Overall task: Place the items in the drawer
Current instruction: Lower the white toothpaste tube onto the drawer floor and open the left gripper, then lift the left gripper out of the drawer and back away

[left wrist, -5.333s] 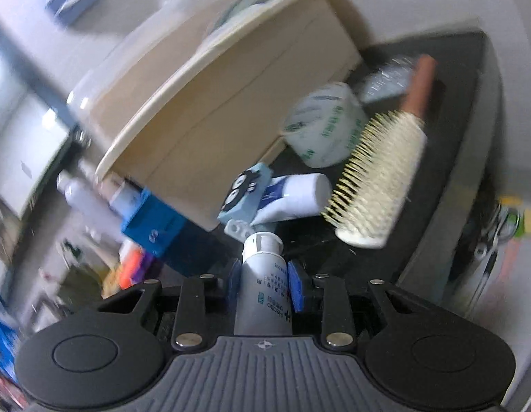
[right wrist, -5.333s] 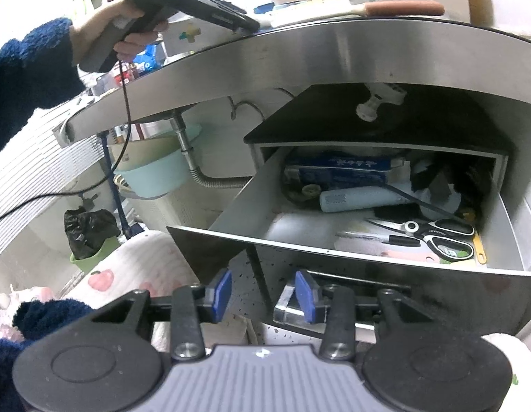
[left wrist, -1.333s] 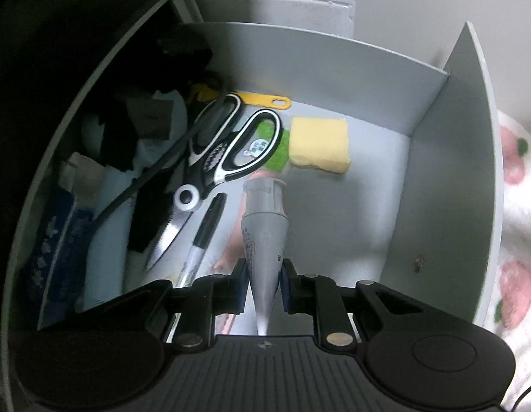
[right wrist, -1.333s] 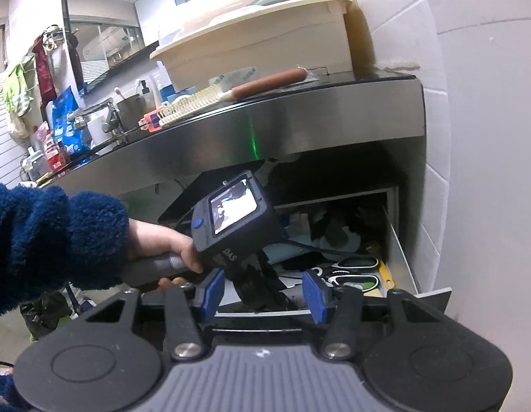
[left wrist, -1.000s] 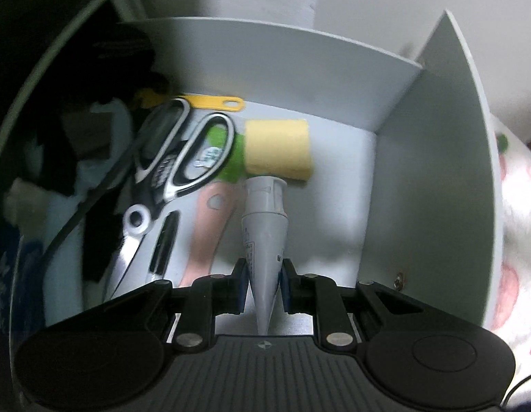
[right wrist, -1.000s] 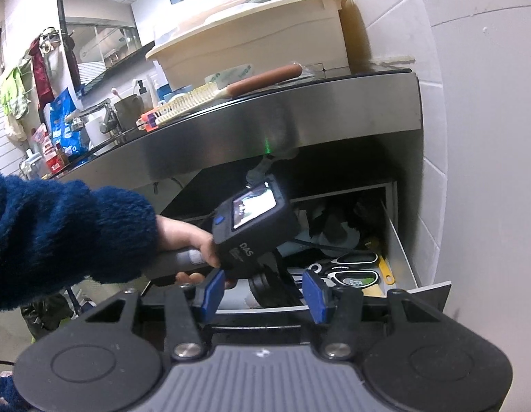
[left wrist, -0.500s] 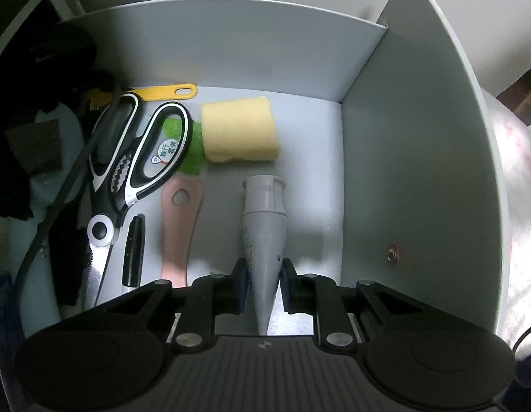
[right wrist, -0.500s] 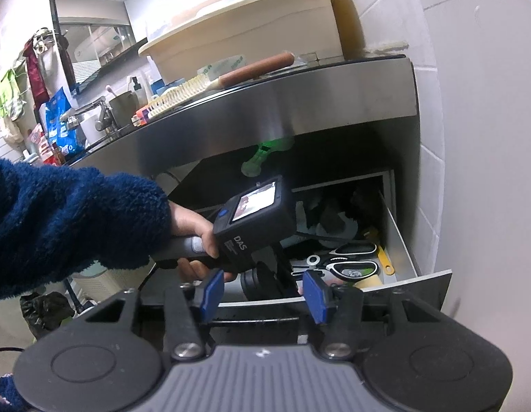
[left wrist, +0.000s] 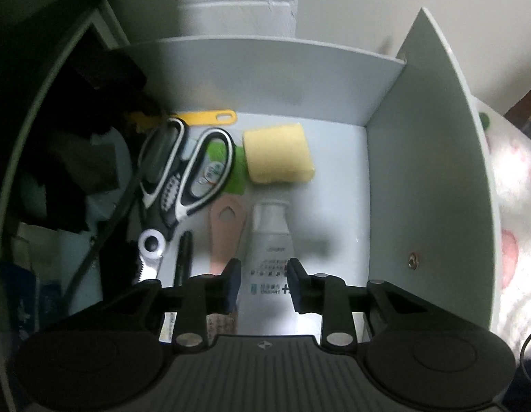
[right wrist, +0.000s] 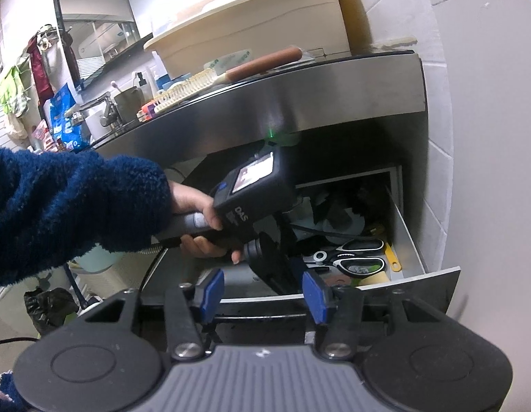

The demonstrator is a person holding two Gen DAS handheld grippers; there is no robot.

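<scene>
Two grippers are in view, and neither holds anything. The left gripper (left wrist: pixel 263 283) hangs inside the drawer (left wrist: pixel 419 178) with its jaws spread apart; the white tube (left wrist: pixel 270 240) lies flat on the drawer floor between and just beyond them, cap pointing toward the yellow sponge (left wrist: pixel 278 154). Whether the pads touch the tube's sides cannot be told, but a gap shows on each side. A pink handle (left wrist: pixel 226 230) lies just beside the tube, with the scissors (left wrist: pixel 186 171) and a black pen (left wrist: pixel 183 257) further over.

The right gripper (right wrist: pixel 263 292) waits outside the drawer front, its jaws wide apart and empty. On the tabletop (right wrist: pixel 299 92) above, a hairbrush (right wrist: pixel 227 75) lies near the edge, probably among the items left to put away.

The risk from here lies mostly in the withdrawal. The spread jaws straddle the tube closely, so lifting out at a slant could catch it and drag it along or push it against the pink handle. The drawer's side wall stands near the gripper too, and a sideways swing could knock it. Lastly, the tabletop overhangs the drawer, so rising too steeply could strike its underside.
</scene>
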